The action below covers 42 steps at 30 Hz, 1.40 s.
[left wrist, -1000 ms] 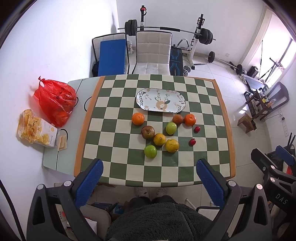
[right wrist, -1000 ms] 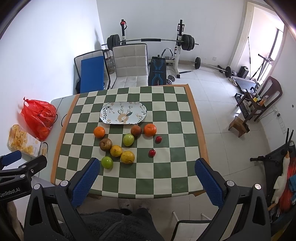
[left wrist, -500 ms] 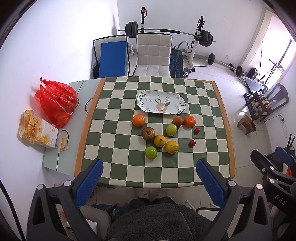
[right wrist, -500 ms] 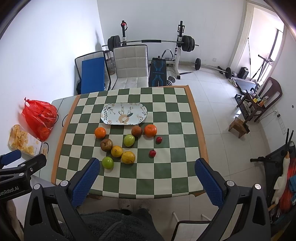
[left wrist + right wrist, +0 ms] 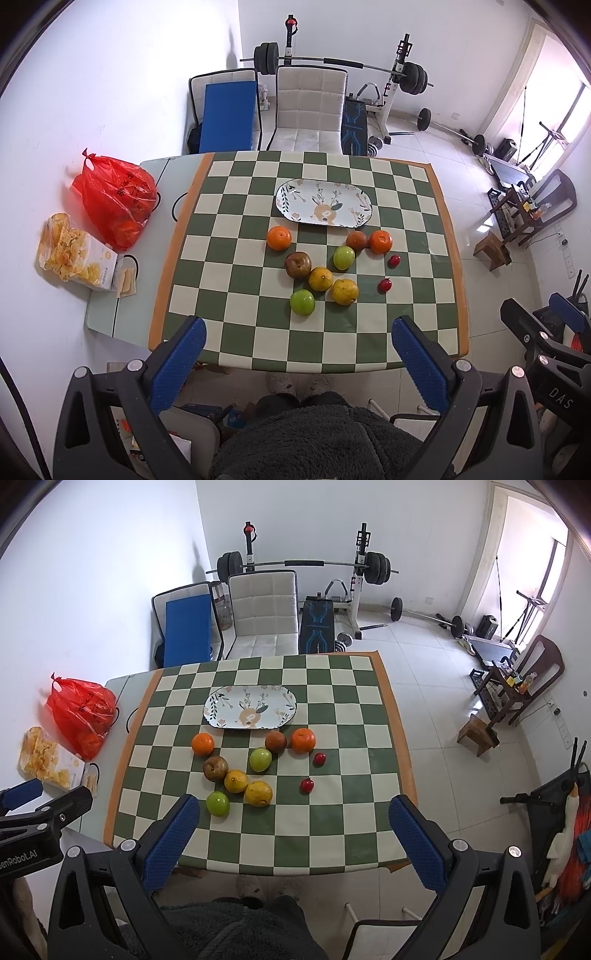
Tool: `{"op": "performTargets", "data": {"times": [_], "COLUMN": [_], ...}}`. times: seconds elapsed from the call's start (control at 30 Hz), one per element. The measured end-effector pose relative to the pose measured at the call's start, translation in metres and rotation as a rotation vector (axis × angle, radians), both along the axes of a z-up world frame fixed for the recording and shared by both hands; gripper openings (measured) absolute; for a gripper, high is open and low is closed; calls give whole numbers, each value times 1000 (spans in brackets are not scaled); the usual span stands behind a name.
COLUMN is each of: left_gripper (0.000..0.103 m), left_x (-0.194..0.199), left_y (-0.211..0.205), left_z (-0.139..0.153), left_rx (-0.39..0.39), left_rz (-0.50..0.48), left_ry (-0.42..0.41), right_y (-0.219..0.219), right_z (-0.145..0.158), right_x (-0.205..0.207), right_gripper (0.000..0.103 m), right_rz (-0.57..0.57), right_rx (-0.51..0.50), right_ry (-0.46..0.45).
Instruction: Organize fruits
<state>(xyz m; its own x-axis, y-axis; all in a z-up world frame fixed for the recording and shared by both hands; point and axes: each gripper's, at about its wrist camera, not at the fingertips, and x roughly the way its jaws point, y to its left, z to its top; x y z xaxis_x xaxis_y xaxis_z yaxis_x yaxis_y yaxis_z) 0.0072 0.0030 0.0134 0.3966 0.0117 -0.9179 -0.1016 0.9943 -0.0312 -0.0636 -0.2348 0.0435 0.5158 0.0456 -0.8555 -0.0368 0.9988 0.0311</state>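
Note:
Several fruits lie loose on the green-and-white checked table (image 5: 236, 332): two oranges (image 5: 279, 238) (image 5: 381, 241), two green apples (image 5: 302, 302) (image 5: 344, 257), two yellow citrus (image 5: 320, 278) (image 5: 345, 291), a brown pear (image 5: 297, 264), a brown fruit (image 5: 356, 240) and two small red fruits (image 5: 385, 284) (image 5: 394, 260). An empty oval floral plate (image 5: 323, 202) lies behind them; it also shows in the right wrist view (image 5: 250, 706). My left gripper (image 5: 297, 349) is open and empty, held high above the table's near edge. My right gripper (image 5: 293, 827) is open and empty, likewise high.
A red plastic bag (image 5: 114, 197) and a snack box (image 5: 75, 254) sit on the bare strip left of the cloth. A white chair (image 5: 308, 107), a blue-padded chair (image 5: 227, 110) and a barbell rack (image 5: 395, 74) stand behind the table.
Both views have drifted slightly, so the table sits a little lower in the frames. No fruit has moved and both grippers stay open.

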Motion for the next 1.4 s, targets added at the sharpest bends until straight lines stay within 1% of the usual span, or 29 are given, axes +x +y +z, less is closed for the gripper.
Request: {"op": "performTargets", "data": {"times": [0.83,0.93,1.03,1.1,1.13,1.17,1.23,1.33,1.4], "left_gripper": [103,103,103,103,103,103,103,103,103], "left_x": [-2,9,17,28,36,41,56,75,87], "left_y": [1,9,15,20,23,26,32,39,46], "left_z": [-1,5,3,-4,-9,-17,-36,-69,-90], "left_rx": [-4,-6,-1,24,49,78,167,289,358], "left_rz": [-1,2,20,35,48,61,91,117,126], "left_ry": [-6,0,-7,-23,-44,-54,-69,-58,-46], "right_y": [2,3,3,4,4,4,9,8,10], "right_z": [5,7,6,5,3,-2,-18,-65,-106], "right_x": [2,5,4,9,13,19,37,65,86], "right_gripper": [103,103,103,103,103,103,103,103,103], "right_rz": [2,-1,-5,-11,-15,-17,-21,-13,1], "right_rx": [5,10,13,26,40,60,91,107,114], "right_ry": [-6,-5,-7,-5,-8,-11,-3,47,89]}}
